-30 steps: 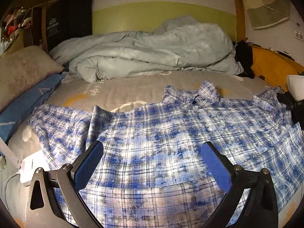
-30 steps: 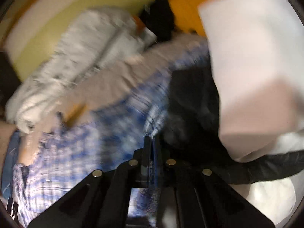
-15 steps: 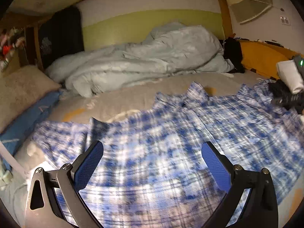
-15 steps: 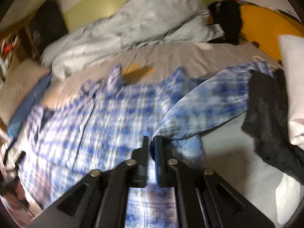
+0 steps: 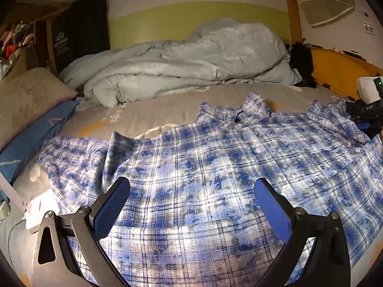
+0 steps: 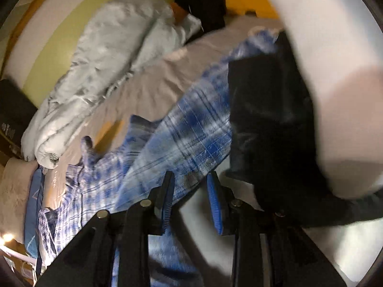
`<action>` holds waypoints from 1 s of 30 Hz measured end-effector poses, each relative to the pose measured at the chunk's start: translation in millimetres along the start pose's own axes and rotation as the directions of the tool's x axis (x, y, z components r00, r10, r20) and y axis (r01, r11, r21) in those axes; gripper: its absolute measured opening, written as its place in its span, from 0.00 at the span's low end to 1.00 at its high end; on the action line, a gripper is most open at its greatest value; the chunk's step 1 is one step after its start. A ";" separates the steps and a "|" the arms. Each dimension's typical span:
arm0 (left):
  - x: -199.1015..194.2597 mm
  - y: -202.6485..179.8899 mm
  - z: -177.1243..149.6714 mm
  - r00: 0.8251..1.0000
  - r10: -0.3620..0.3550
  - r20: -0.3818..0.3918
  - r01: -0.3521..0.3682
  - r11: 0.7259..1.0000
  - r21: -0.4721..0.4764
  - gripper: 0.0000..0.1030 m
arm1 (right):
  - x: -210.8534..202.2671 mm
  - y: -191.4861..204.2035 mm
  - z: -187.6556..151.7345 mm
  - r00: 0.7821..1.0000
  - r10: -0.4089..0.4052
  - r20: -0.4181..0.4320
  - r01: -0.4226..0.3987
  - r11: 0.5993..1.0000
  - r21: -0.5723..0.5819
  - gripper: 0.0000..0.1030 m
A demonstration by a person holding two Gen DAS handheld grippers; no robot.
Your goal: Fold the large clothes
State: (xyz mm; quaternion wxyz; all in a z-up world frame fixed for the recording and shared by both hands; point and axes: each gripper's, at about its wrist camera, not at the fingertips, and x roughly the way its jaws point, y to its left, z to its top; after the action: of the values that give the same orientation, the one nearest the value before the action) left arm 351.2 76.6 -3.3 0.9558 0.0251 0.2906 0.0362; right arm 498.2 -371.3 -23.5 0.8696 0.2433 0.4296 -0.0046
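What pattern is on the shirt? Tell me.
Blue-and-white plaid with thin dark lines on the shirt; the left wrist view shows it best.

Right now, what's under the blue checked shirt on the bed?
The blue checked shirt lies spread on the grey bed sheet, which shows around its collar and left sleeve. Whatever is beneath the shirt's middle is covered, so I cannot tell if anything else is there.
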 end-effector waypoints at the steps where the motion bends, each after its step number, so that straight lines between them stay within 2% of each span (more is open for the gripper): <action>1: 1.0 0.6 -0.9 1.000 0.003 -0.002 -0.003 1.000 -0.001 1.00 | 6.4 -1.5 -0.8 1.000 -0.011 -0.014 0.011 1.000 0.008 0.26; 4: 3.6 2.4 -1.9 1.000 0.004 -0.008 -0.004 1.000 -0.005 1.00 | 20.8 -6.6 -1.7 0.999 -0.024 -0.048 0.026 0.999 0.047 0.27; 8: 12.6 4.3 -1.6 0.999 -0.018 -0.040 0.017 0.999 -0.034 1.00 | 25.9 -6.9 -1.8 0.999 -0.019 -0.028 0.021 0.998 0.051 0.25; 9: 14.8 4.0 -2.0 0.999 -0.017 -0.047 0.015 0.999 -0.037 1.00 | 27.4 -6.6 -2.3 1.000 -0.023 -0.021 0.024 0.999 0.045 0.01; 10: 16.6 3.4 -3.0 0.999 -0.015 -0.051 0.014 0.999 -0.036 1.00 | 26.9 -6.7 -2.3 1.000 -0.031 -0.004 0.031 0.999 0.040 0.01; 12: 18.1 2.1 -4.5 0.999 -0.004 -0.054 0.003 1.000 -0.026 1.00 | 19.4 -7.4 -0.7 0.999 0.012 0.052 -0.014 0.999 0.039 0.02; 15: 11.5 1.9 -2.7 1.000 -0.002 -0.031 0.001 1.000 -0.023 1.00 | -4.8 11.4 0.2 0.989 0.056 0.137 -0.050 0.997 -0.051 0.02; 16: 8.7 2.0 -1.1 1.000 -0.002 -0.021 0.002 1.000 -0.025 1.00 | -17.3 23.0 -1.4 0.981 0.109 0.163 -0.094 0.991 -0.098 0.02; 18: 2.2 2.5 2.1 1.000 -0.001 0.004 0.001 1.000 -0.026 1.00 | -32.7 38.8 -7.1 0.972 0.162 0.171 -0.138 0.980 -0.145 0.02; 21: -4.1 3.1 5.0 1.000 0.001 0.026 0.000 1.000 -0.026 1.00 | -50.7 73.8 -29.3 0.960 0.246 0.135 -0.206 0.944 -0.258 0.02; 23: -5.3 2.8 5.7 1.000 -0.001 0.027 0.002 1.000 -0.027 1.00 | -55.9 97.9 -49.4 0.958 0.271 0.097 -0.223 0.912 -0.346 0.02; 28: -8.0 1.4 5.5 0.999 -0.001 0.034 0.002 1.000 -0.021 1.00 | -34.8 150.1 -113.1 0.960 0.265 -0.094 -0.276 0.825 -0.493 0.02; 30: -8.2 1.7 5.3 0.999 -0.009 0.034 0.010 1.000 -0.021 1.00 | -24.9 157.5 -129.1 0.958 0.256 -0.132 -0.287 0.819 -0.497 0.02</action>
State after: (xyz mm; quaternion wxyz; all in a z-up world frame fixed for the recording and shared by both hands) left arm 347.2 77.5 5.8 0.9610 0.0143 0.2742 0.0341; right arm 420.6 -182.3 -5.0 0.8813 0.0628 0.4020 0.2405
